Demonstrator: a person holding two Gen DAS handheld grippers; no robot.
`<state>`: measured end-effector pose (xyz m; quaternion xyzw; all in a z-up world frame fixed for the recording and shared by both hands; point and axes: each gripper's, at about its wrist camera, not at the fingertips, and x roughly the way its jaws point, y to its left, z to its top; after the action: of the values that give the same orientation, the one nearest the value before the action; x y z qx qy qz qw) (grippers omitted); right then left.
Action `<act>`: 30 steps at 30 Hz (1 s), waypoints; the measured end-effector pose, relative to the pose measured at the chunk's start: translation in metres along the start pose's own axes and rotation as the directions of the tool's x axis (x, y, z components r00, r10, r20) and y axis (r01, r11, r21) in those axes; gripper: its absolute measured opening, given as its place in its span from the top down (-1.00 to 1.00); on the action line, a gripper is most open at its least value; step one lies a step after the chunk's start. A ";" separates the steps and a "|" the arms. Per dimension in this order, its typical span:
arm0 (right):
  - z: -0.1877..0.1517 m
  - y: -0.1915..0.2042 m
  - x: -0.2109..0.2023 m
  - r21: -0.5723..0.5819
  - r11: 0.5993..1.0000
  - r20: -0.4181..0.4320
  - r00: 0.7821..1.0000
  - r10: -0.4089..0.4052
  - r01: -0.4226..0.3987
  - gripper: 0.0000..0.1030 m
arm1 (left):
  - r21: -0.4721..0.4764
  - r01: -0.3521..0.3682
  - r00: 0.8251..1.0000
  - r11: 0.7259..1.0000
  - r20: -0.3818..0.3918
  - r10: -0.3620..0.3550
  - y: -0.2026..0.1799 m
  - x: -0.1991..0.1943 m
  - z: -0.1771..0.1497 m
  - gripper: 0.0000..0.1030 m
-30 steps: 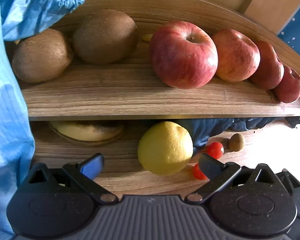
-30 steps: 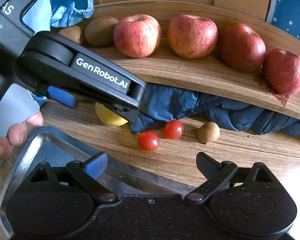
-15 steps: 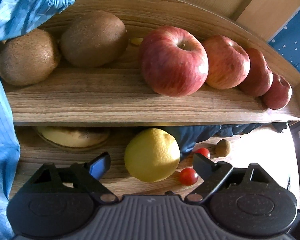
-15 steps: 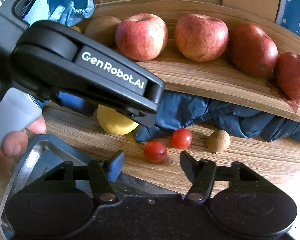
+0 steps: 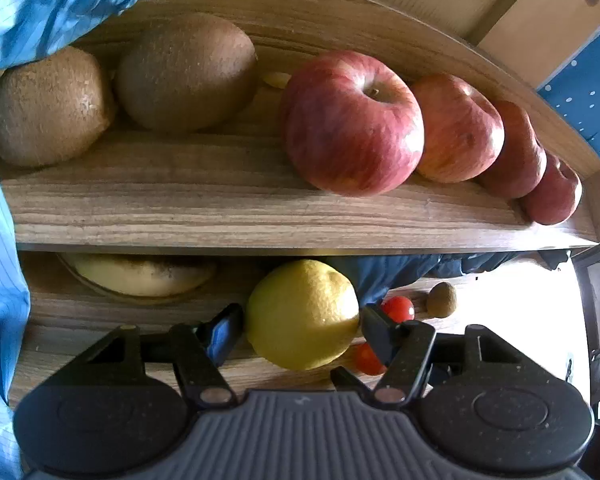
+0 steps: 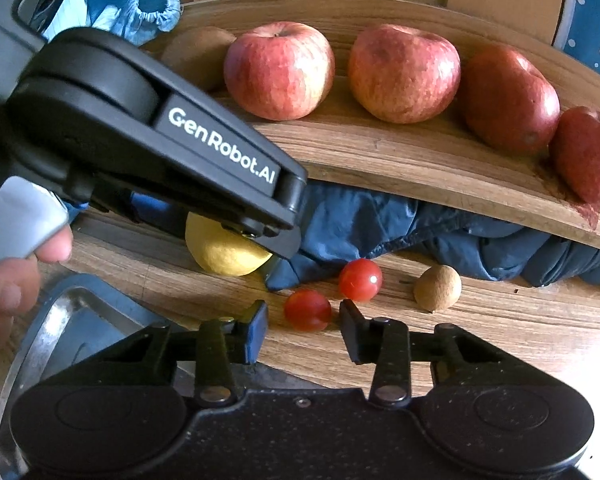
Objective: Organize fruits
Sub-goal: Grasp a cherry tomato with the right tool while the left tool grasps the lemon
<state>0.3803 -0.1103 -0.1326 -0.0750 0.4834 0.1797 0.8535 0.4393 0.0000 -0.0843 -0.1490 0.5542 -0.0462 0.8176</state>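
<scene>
A yellow lemon (image 5: 300, 312) rests on the wooden table under the shelf. My left gripper (image 5: 302, 330) has a finger against each side of it. In the right wrist view the left gripper's black body (image 6: 160, 148) covers most of the lemon (image 6: 228, 258). Two cherry tomatoes lie to the right. The nearer tomato (image 6: 307, 310) sits just ahead of my right gripper (image 6: 303, 334), whose narrowly open fingers stand either side of it without touching. The farther tomato (image 6: 360, 280) lies behind. Several red apples (image 5: 354, 124) and two kiwis (image 5: 184, 72) line the shelf (image 5: 220, 212).
A small brown round fruit (image 6: 437, 288) lies right of the tomatoes. Dark blue cloth (image 6: 420, 236) is bunched under the shelf. A banana (image 5: 140, 276) lies at the back left. A metal tray (image 6: 52, 320) sits at the near left beside a hand (image 6: 8, 292). A blue sleeve (image 5: 4, 300) fills the left.
My left gripper has moved in and its fingers have narrowed onto the lemon. My right gripper has advanced toward the nearer cherry tomato and its fingers have narrowed.
</scene>
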 end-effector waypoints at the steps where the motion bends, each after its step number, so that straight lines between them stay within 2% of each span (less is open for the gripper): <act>1: 0.000 0.001 0.000 -0.003 1.000 0.000 1.000 0.000 0.000 0.24 | -0.001 0.000 1.000 1.000 -0.001 0.000 0.001 0.000 0.000 -0.35; 4: -0.002 0.000 -0.002 -0.009 1.000 0.000 1.000 -0.003 0.003 0.32 | -0.006 -0.001 1.000 1.000 -0.006 0.001 0.002 0.001 0.000 -0.25; 9: -0.002 0.000 -0.001 -0.011 1.000 0.001 1.000 -0.012 0.012 0.47 | -0.014 -0.001 1.000 1.000 -0.005 0.001 0.001 0.002 -0.001 -0.25; 30: -0.007 -0.008 -0.019 -0.014 1.000 0.020 1.000 0.005 -0.005 0.49 | -0.025 -0.032 0.999 0.999 0.001 0.032 -0.003 -0.004 -0.016 -0.22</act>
<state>0.3688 -0.1244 -0.1207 -0.0778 0.4736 0.1860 0.8574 0.4230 -0.0053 -0.0849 -0.1503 0.5567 -0.0262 0.8166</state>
